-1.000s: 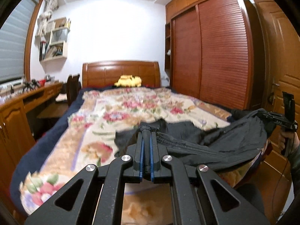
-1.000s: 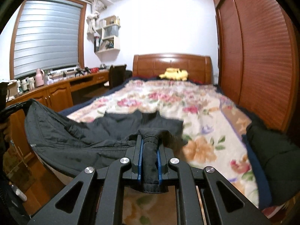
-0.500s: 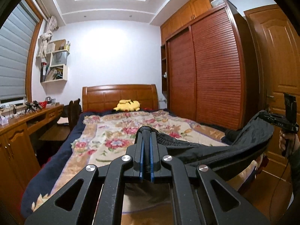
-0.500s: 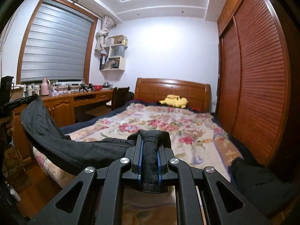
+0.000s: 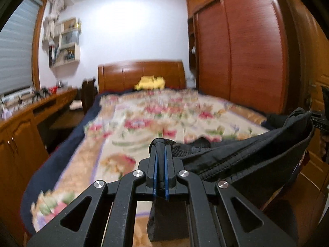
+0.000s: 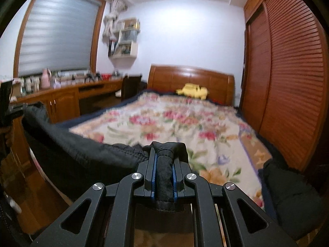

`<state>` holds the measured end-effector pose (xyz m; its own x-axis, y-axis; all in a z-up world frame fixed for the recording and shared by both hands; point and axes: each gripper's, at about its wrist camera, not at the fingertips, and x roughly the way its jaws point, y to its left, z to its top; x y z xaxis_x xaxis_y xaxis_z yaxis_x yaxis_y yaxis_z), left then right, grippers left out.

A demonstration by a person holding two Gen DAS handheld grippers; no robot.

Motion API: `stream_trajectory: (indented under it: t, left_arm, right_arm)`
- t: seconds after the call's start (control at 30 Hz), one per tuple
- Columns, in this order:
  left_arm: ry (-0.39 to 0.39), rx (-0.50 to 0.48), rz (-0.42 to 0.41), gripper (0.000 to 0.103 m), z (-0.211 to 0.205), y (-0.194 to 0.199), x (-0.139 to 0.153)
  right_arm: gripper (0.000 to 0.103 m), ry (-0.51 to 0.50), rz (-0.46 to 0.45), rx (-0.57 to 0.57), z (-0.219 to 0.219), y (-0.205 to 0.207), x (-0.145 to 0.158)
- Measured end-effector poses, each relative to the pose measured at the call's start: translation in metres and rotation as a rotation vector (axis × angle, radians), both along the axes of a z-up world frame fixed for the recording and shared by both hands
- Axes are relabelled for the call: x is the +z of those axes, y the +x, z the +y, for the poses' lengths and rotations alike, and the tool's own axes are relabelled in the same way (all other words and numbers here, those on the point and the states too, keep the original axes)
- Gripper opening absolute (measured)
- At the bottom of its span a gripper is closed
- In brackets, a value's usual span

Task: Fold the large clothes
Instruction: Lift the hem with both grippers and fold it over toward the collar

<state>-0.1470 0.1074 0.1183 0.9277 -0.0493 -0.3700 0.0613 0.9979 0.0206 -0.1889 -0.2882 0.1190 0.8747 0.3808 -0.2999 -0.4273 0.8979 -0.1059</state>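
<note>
A large black garment hangs stretched between my two grippers above the near end of the bed. In the left wrist view my left gripper is shut on one corner of the cloth, which runs off to the right toward the other gripper held in a hand. In the right wrist view my right gripper is shut on a thick bunched fold of the garment, whose far corner reaches the left gripper at the left edge. The part below the grippers is hidden.
The bed carries a floral quilt with a yellow plush toy at the wooden headboard. A wooden desk runs along the left wall; a slatted wardrobe stands right. Another dark garment lies at the bed's right edge.
The garment was lifted off the quilt and pulled taut in the air. Both grippers have since come down again, and both views are blurred by motion.
</note>
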Motion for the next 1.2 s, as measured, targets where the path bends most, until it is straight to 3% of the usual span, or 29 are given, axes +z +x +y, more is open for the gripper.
stream_trajectory:
  t: [0.33, 0.5, 0.7, 0.83, 1.0, 1.2]
  left_arm:
    - [0.007, 0.044, 0.218, 0.006, 0.008, 0.082, -0.095]
    - [-0.035, 0.051, 0.278, 0.006, 0.018, 0.118, -0.119]
    - [-0.034, 0.089, 0.259, 0.006, 0.021, 0.164, -0.108]
    - [-0.018, 0.114, 0.215, 0.006, 0.017, 0.200, -0.082]
    - [0.004, 0.157, 0.159, 0.006, 0.013, 0.236, -0.055]
    - [0.062, 0.185, 0.177, 0.006, 0.005, 0.272, -0.059]
  right_arm:
    - [0.012, -0.173, 0.213, 0.019, 0.046, 0.077, -0.106]
    - [0.012, -0.150, 0.272, 0.018, 0.053, 0.134, -0.122]
    - [0.012, -0.054, 0.271, -0.017, 0.050, 0.207, -0.108]
    - [0.013, -0.017, 0.271, -0.057, 0.050, 0.263, -0.109]
    - [0.013, 0.024, 0.236, -0.111, 0.059, 0.303, -0.106]
    - [0.014, 0.033, 0.236, -0.163, 0.075, 0.351, -0.119]
